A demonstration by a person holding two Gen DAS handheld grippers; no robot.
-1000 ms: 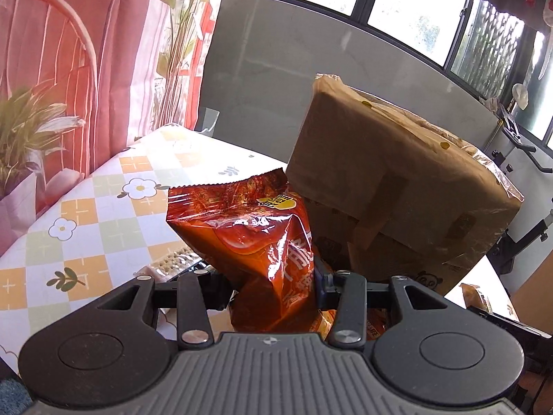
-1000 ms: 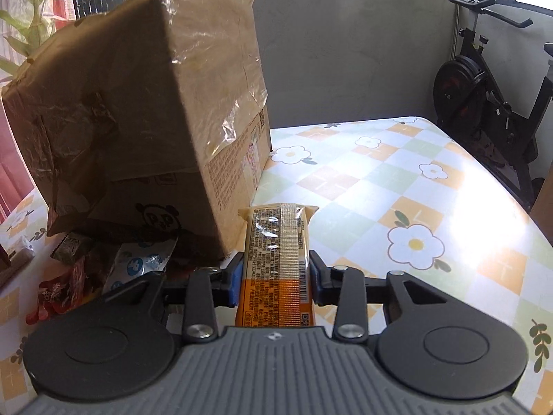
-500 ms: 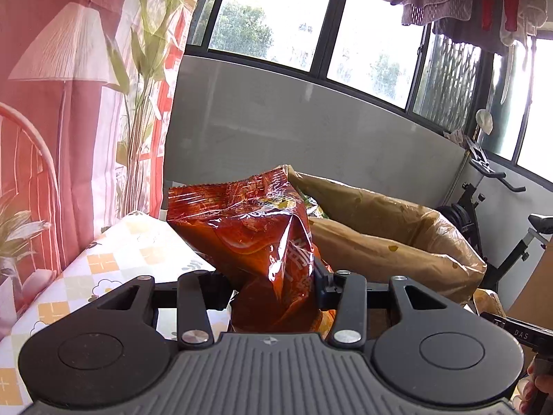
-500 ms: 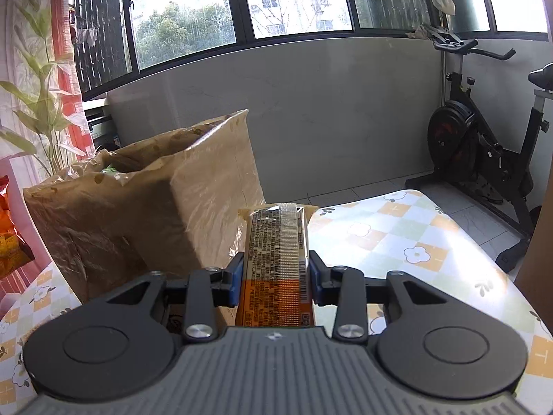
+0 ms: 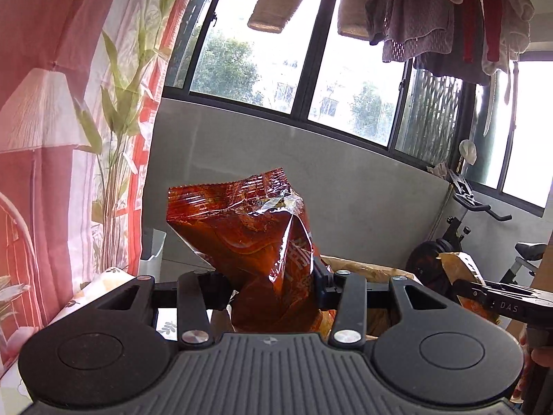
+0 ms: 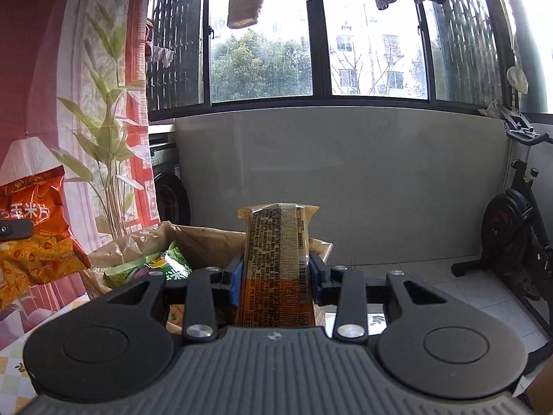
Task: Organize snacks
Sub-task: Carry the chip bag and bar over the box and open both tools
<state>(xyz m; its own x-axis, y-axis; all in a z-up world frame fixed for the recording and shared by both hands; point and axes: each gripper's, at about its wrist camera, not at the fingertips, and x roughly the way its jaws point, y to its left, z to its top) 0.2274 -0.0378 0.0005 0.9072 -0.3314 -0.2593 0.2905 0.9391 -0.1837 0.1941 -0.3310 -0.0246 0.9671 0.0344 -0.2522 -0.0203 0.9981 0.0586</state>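
My left gripper [image 5: 271, 285] is shut on a red-orange chip bag [image 5: 249, 238] and holds it high, above the near rim of the open cardboard box [image 5: 363, 269]. The same bag shows at the left edge of the right wrist view [image 6: 33, 228]. My right gripper [image 6: 274, 282] is shut on a long orange-and-tan snack bar packet [image 6: 276, 259], held upright above the box [image 6: 207, 238]. A green snack pack [image 6: 155, 266] lies inside the box. The right gripper also shows at the right of the left wrist view [image 5: 497, 297].
The box stands on a table with a flower-check cloth [image 6: 13, 359]. A grey wall [image 6: 345, 180] and windows lie behind. An exercise bike [image 6: 515, 228] stands at the right. A curtain and plant [image 5: 114, 159] are at the left.
Both grippers have risen with their snacks, from table level beside the box to above its open top. The box interior is now in the right wrist view.
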